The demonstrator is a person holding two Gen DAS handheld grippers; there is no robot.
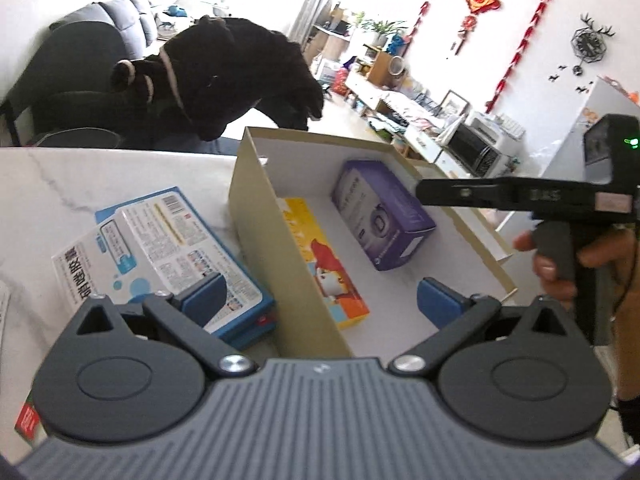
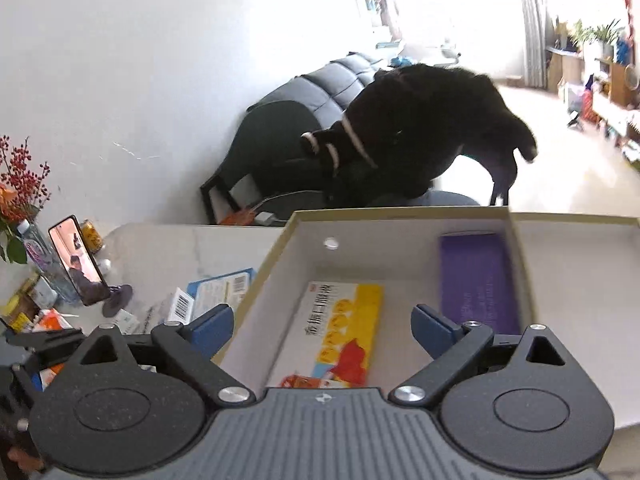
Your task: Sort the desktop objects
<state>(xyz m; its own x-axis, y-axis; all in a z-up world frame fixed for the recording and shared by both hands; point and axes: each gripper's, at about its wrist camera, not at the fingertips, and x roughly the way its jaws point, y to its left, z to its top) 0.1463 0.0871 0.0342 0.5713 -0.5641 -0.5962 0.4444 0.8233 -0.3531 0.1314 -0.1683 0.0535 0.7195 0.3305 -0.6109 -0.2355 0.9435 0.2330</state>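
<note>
Purple box (image 1: 382, 216) and yellow box (image 1: 324, 264) flat inside cardboard box (image 1: 256, 216)

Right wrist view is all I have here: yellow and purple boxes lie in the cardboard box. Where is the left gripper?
Observer: The left gripper hangs astride the cardboard box's side wall, jaws open and empty.
Operator: What lies under its outer side?
Observer: A white medicine box lying on a blue box, on the marble table.
Operator: How does my right gripper look from there?
Observer: The right gripper is seen side-on above the cardboard box, its tip in front of the purple box.
</note>
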